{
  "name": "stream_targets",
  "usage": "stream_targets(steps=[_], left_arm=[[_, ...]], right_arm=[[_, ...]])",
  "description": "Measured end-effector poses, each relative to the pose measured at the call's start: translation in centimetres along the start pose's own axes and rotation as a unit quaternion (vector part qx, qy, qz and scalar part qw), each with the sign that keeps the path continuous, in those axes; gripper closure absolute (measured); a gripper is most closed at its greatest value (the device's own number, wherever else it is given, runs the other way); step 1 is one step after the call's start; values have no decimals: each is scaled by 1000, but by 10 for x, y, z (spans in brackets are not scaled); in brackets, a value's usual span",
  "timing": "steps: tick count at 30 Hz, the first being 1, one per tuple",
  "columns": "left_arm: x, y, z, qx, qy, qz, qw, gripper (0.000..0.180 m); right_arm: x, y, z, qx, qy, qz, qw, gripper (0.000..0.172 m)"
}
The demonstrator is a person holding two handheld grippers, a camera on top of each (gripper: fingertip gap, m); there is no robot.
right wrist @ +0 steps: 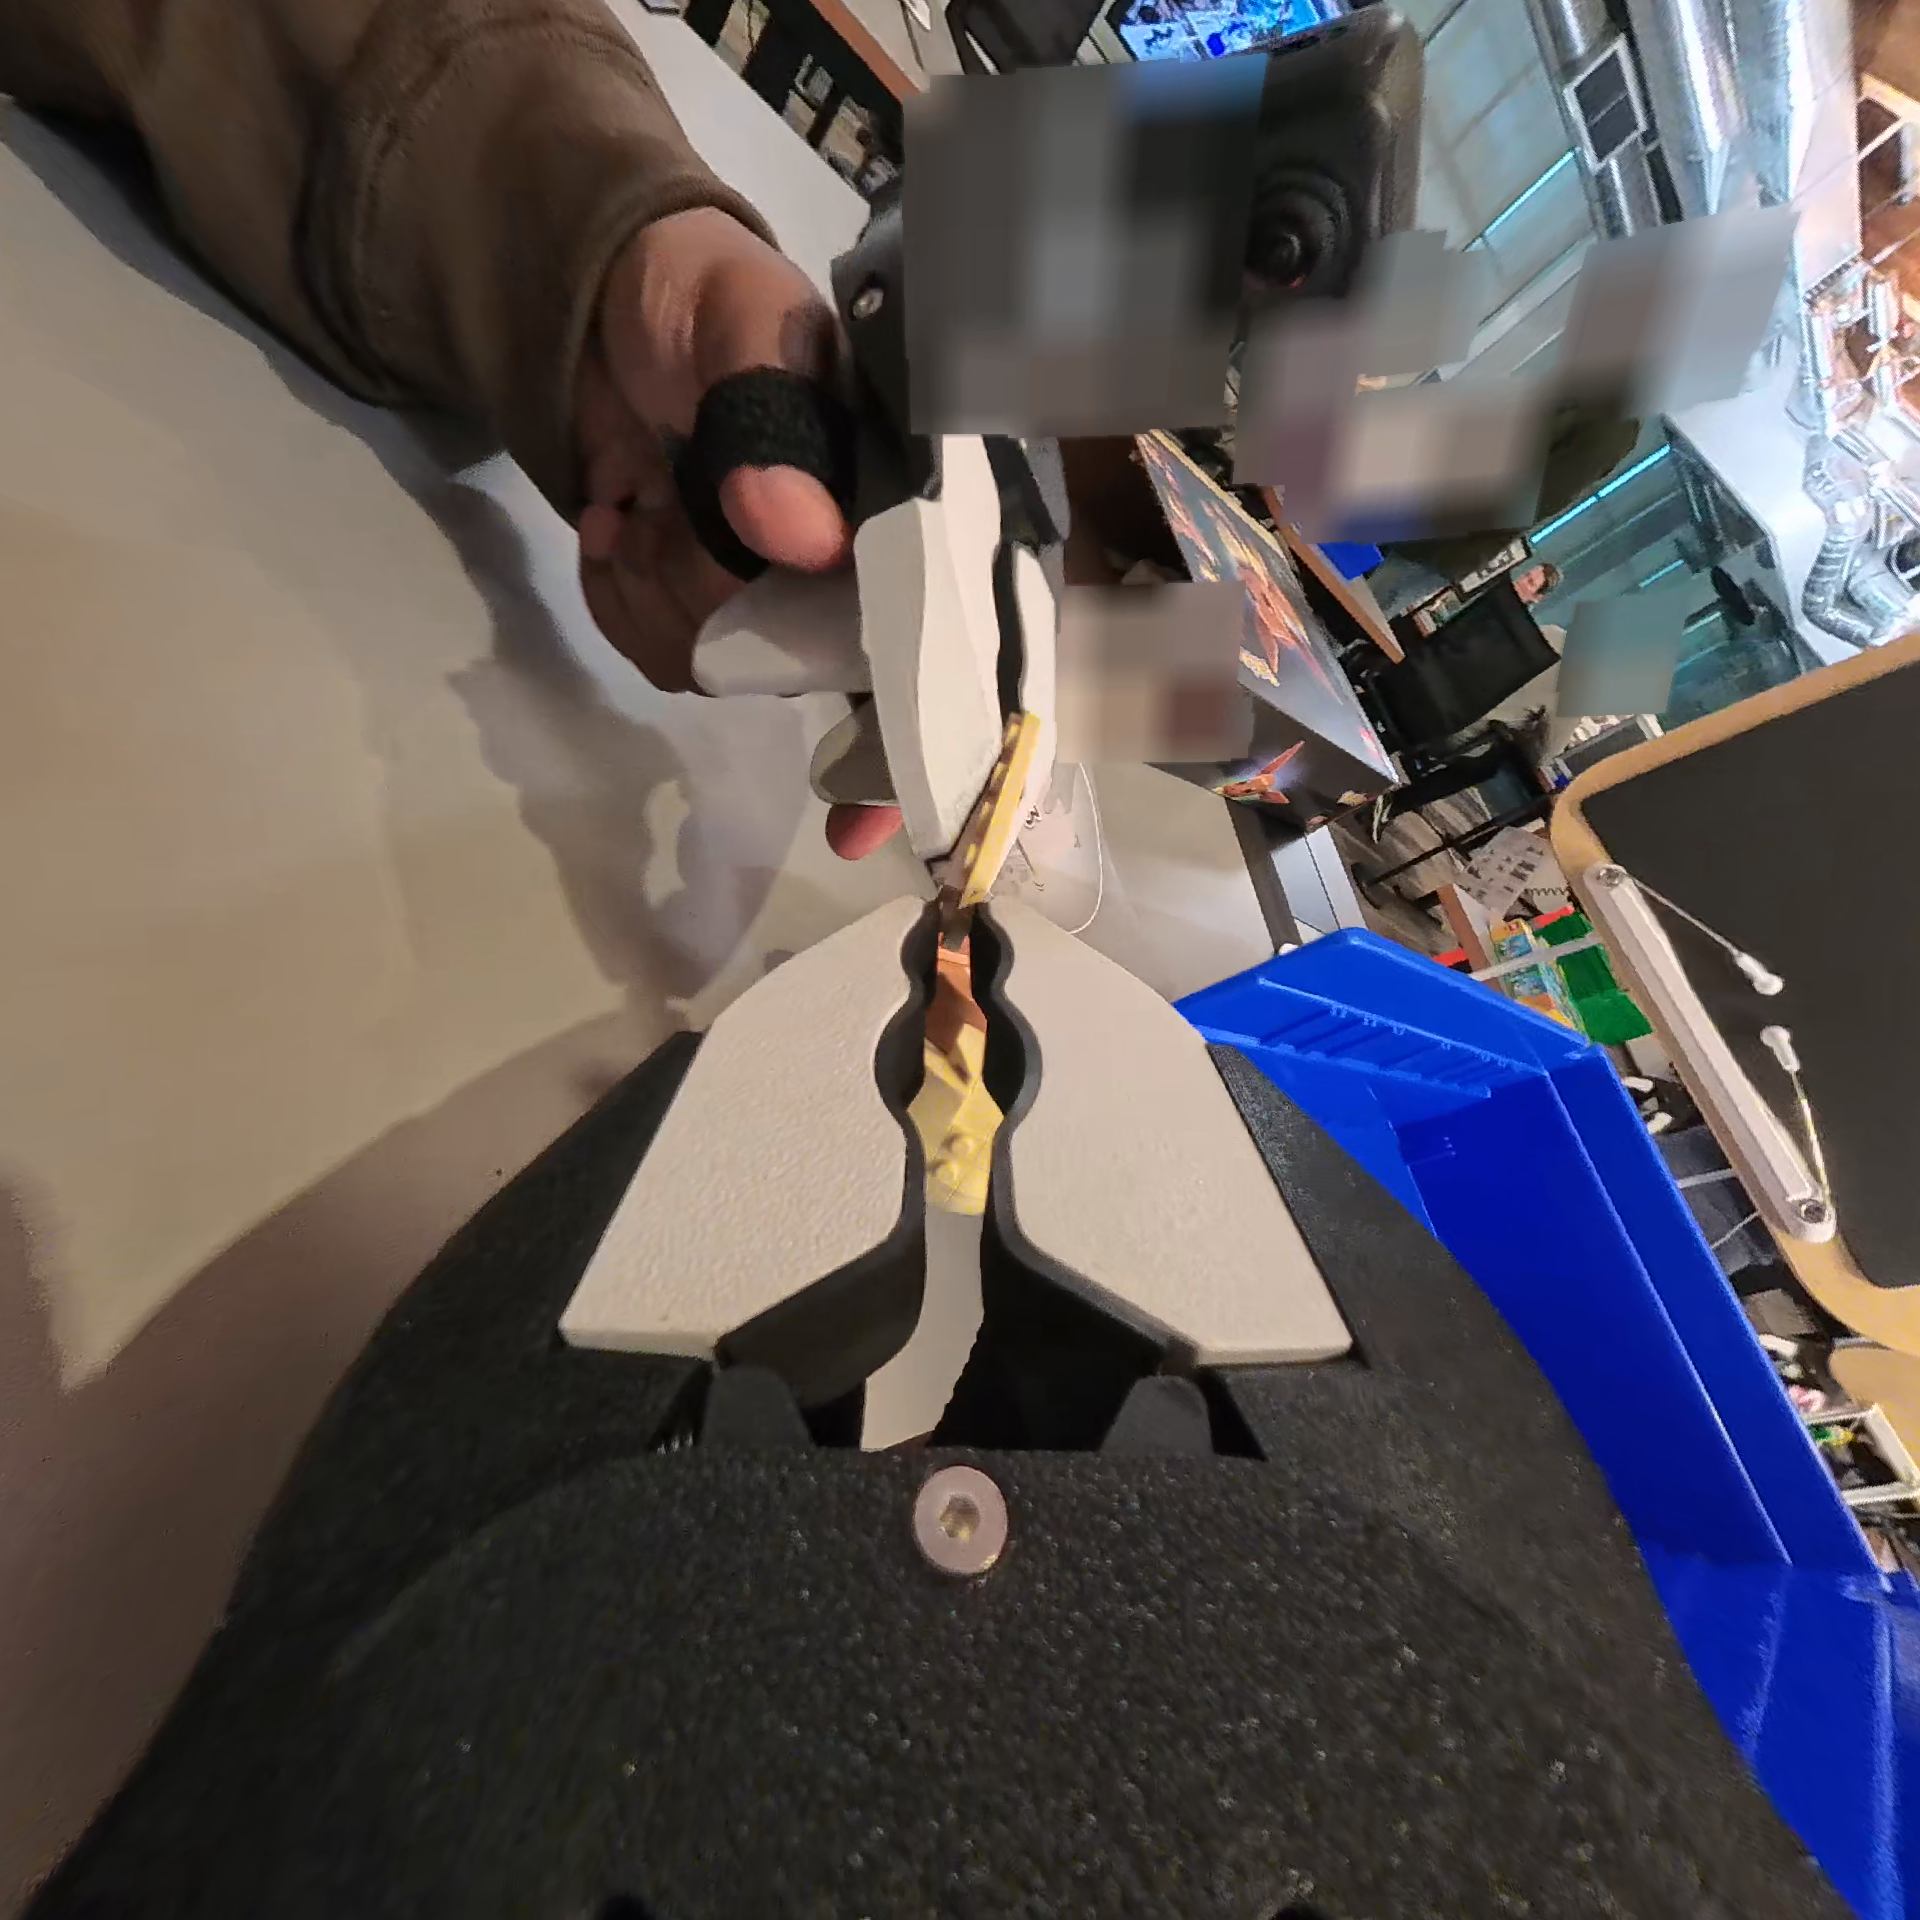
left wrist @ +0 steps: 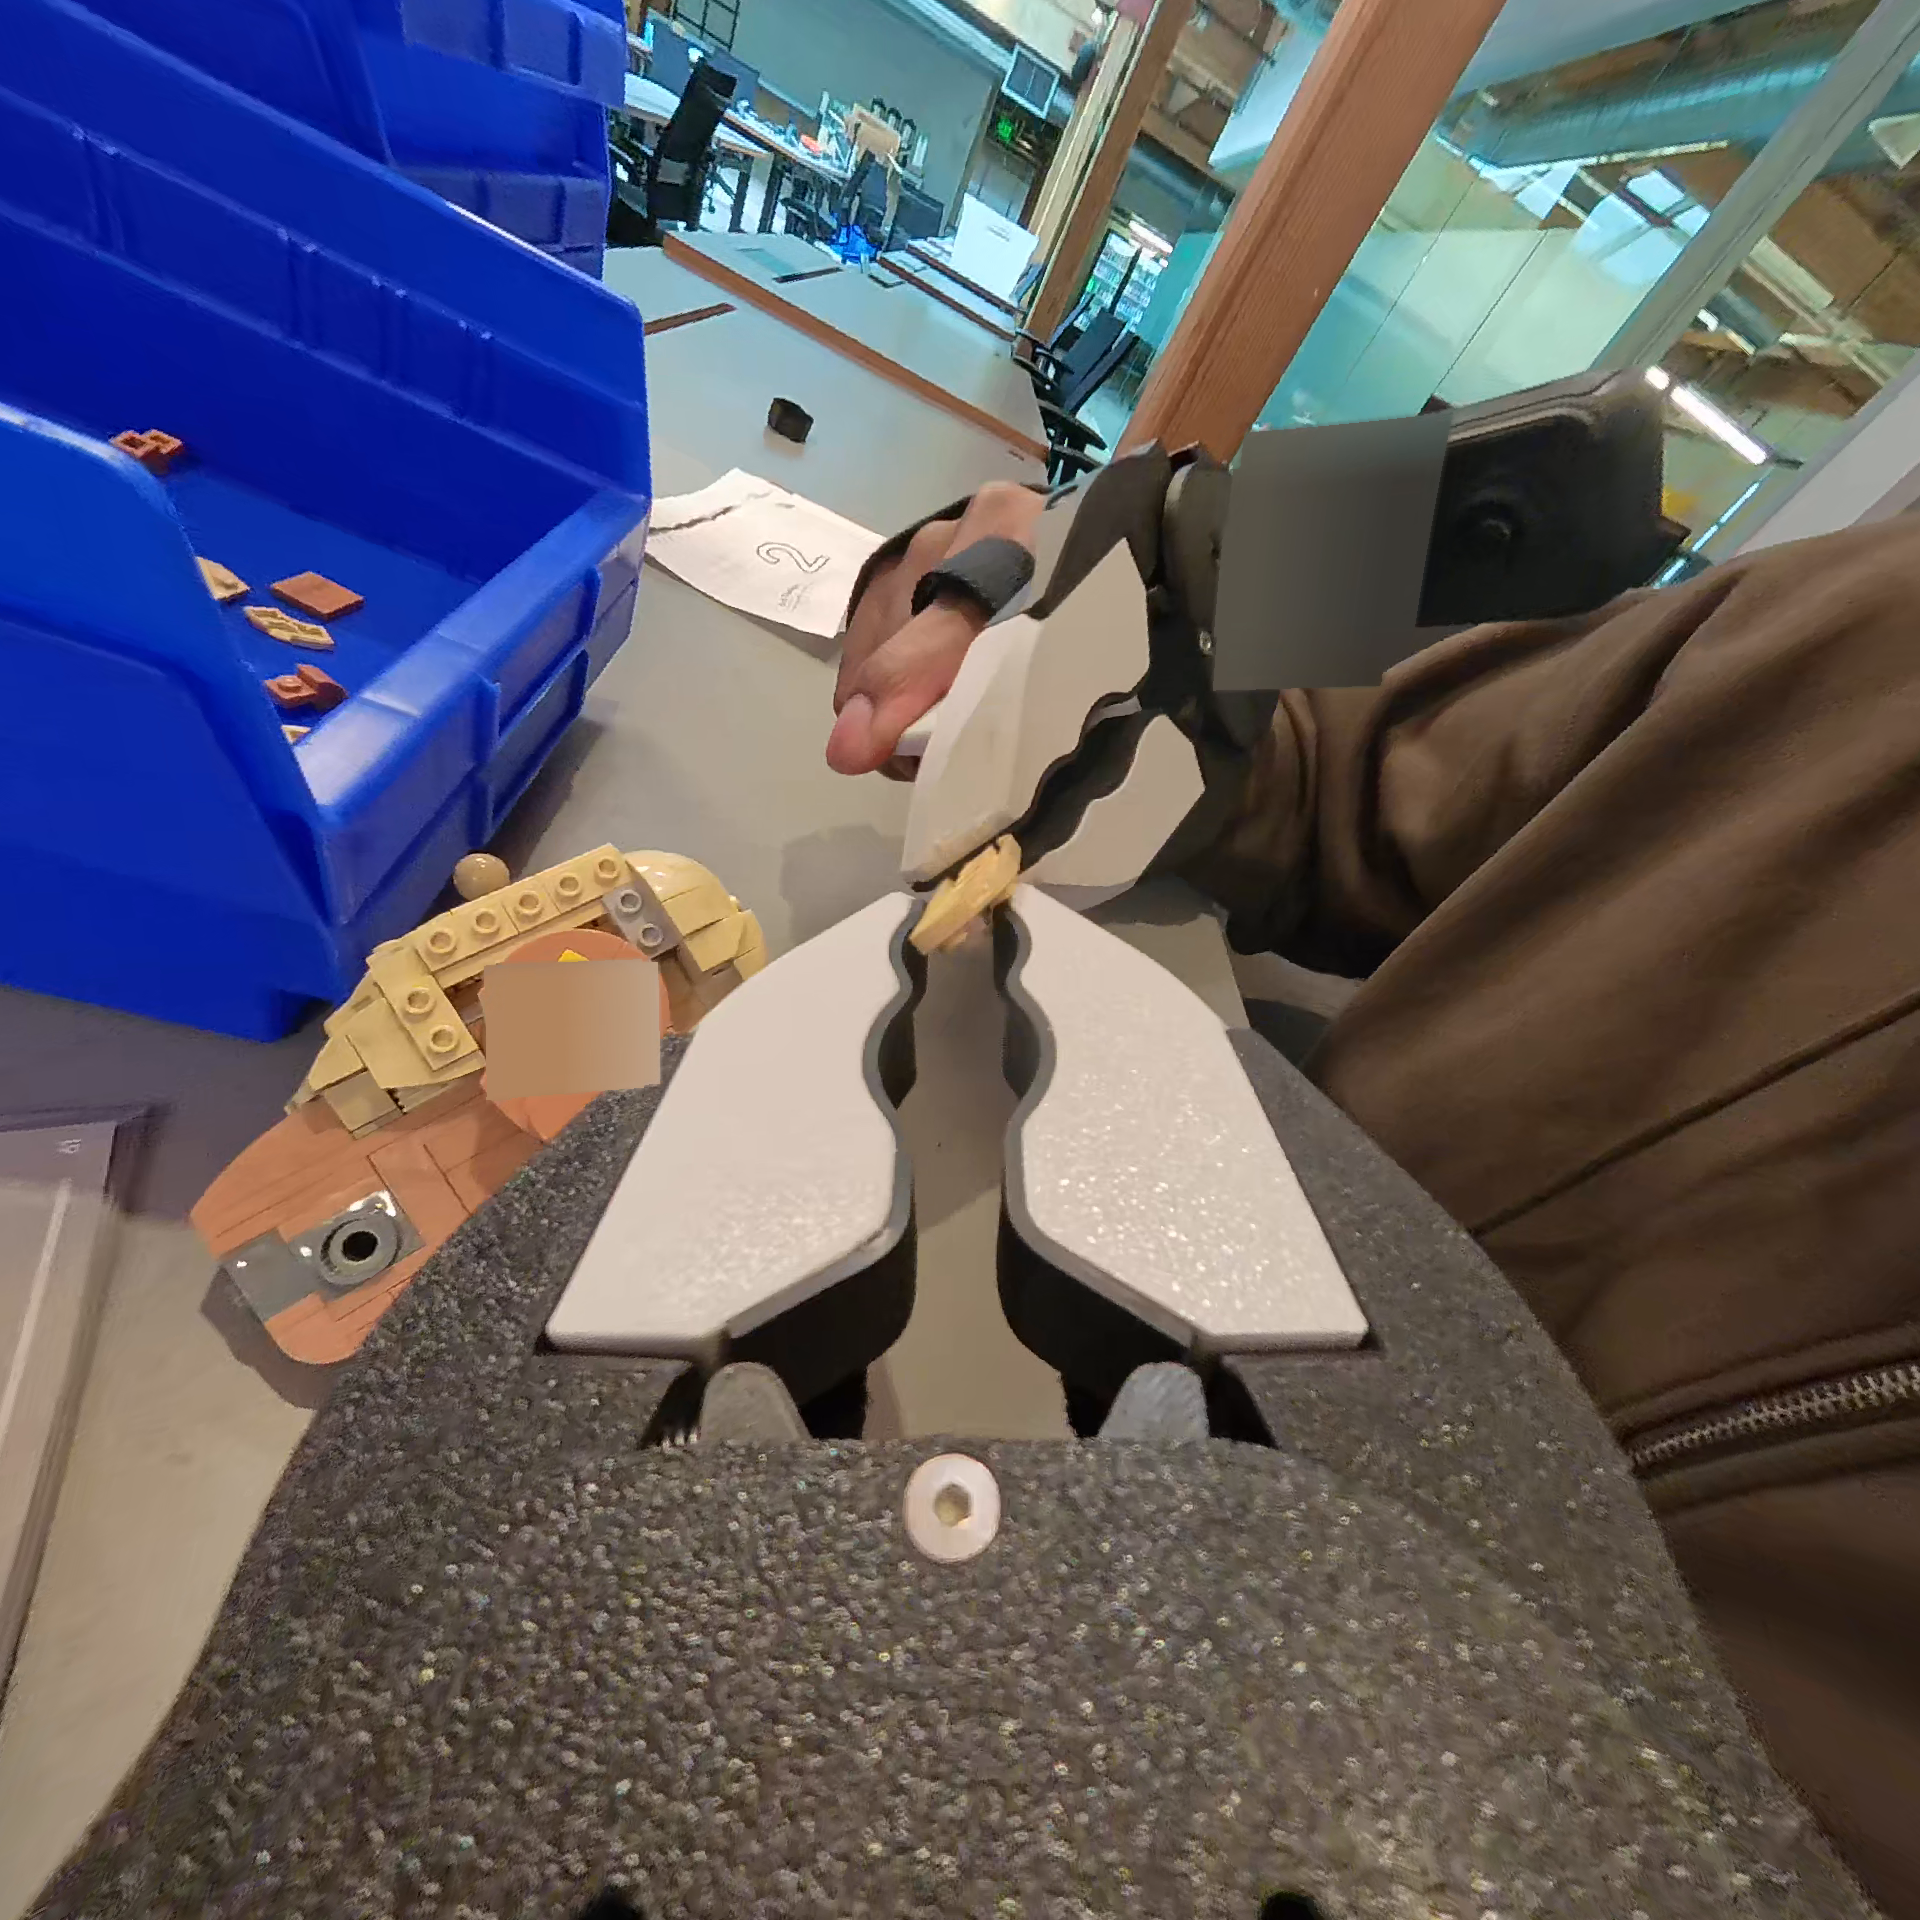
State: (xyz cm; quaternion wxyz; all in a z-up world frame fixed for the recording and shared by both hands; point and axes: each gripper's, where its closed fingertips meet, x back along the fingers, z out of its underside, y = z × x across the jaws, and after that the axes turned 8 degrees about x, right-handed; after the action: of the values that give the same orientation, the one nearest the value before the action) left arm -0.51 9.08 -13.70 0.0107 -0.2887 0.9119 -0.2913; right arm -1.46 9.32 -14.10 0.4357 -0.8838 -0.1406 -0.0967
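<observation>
Tan plate (left wrist: 961,902) pinched between both nearly closed grippers, tip to tip.

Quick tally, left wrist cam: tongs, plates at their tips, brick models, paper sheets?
Tongs: 2, the left tongs and right tongs
Tan plate at the tips: 1
Brick model: 1
Paper sheet: 1
Total: 5
</observation>
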Motion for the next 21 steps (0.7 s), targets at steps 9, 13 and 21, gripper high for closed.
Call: stream_targets(steps=[9,13,21], left_arm=[[-6,-10,36,-45,115,25,992,170],[-5,-13,42,-57,138,35,988,170],[-4,-12,38,-140,128,4,982,169]], right_arm=[[6,38,0,97,1,-93,991,165],[8,44,-3,72,-12,-120,990,165],[11,30,-1,23,-28,-103,994,167]])
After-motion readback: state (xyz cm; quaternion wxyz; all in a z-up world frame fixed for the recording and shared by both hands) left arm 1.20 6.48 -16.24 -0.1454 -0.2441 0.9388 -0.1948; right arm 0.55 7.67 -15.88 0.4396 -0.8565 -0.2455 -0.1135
